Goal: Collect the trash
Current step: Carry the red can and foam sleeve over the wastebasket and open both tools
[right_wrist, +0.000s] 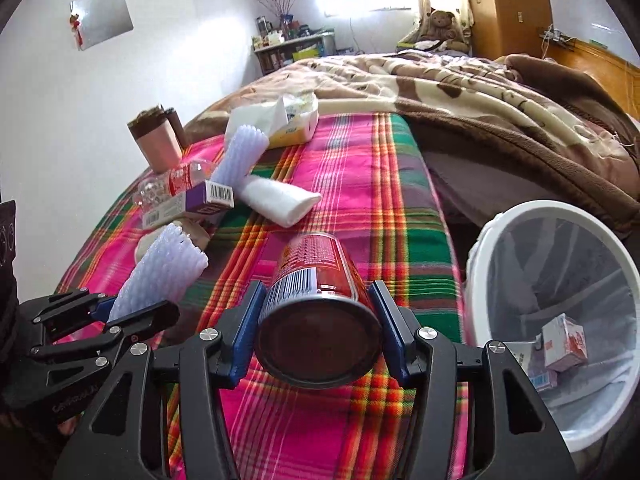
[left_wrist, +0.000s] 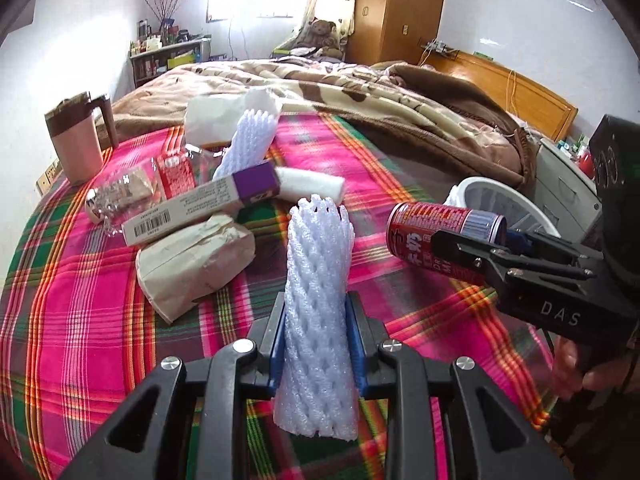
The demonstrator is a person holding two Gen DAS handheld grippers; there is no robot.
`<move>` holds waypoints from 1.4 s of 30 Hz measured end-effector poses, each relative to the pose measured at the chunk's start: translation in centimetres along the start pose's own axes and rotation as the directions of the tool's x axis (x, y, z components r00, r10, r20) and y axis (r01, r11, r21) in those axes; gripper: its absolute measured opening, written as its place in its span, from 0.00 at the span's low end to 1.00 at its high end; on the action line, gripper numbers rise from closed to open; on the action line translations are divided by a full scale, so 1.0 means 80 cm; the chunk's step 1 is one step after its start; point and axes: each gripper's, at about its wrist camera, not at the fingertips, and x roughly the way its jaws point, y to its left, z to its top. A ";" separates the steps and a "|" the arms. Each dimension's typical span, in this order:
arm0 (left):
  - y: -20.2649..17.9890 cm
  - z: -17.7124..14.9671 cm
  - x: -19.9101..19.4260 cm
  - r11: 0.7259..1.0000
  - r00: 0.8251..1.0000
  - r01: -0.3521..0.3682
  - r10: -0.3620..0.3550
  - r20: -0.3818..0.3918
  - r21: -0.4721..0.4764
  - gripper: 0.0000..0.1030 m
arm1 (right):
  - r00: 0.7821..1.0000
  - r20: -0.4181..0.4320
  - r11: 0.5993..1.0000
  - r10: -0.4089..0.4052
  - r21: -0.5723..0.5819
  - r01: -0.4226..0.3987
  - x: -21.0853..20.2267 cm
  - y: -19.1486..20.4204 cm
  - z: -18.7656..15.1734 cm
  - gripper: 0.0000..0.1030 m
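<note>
A bed covered with a pink, green and orange plaid sheet point(left_wrist: 360, 184) carries the clutter; a brown and cream blanket point(left_wrist: 400, 92) is bunched behind it, with a wooden headboard point(left_wrist: 516, 92), a wardrobe point(left_wrist: 396, 8), a bright window and a teddy bear point(left_wrist: 322, 34) beyond.

The left tongs point(left_wrist: 318, 344) are clenched on a white foam net sleeve point(left_wrist: 318, 292), held upright above the sheet. The right tongs point(right_wrist: 316, 328) grasp a red drink can point(right_wrist: 316, 280) lengthwise, its base toward the camera and a barcode on its side; Chinese characters on it cannot be read clearly. The right tool's body bears the letters "DAS".

A white trash bin point(right_wrist: 492, 224) with a mesh liner stands just beside the bed's right edge, small cartons inside it.

Left on the sheet: a purple-ended box point(left_wrist: 200, 208) with a barcode, a crumpled paper cup point(left_wrist: 192, 264), a second foam sleeve point(left_wrist: 248, 140), a tissue pack point(left_wrist: 228, 116), a white roll point(left_wrist: 316, 186) and a brown mug point(left_wrist: 78, 140). The sheet's middle lies open.
</note>
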 end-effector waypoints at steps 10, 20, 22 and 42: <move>-0.033 0.011 -0.020 0.999 0.998 0.031 -0.033 0.050 0.032 0.27 | 0.996 0.086 0.999 -0.026 0.049 0.022 -0.041 -0.025 -0.003 0.53; -0.087 0.031 -0.017 0.994 0.995 0.058 -0.065 0.080 0.091 0.27 | 0.989 0.118 0.990 -0.093 0.113 0.080 -0.071 -0.069 -0.005 0.53; -0.100 0.034 -0.016 0.992 0.994 0.061 -0.071 0.087 0.108 0.27 | 0.984 0.127 0.985 -0.122 0.136 0.105 -0.081 -0.088 -0.007 0.53; -0.225 0.062 0.034 0.956 0.978 0.194 -0.205 0.028 0.221 0.28 | 0.951 0.075 0.926 -0.300 0.264 0.271 -0.104 -0.191 -0.024 0.53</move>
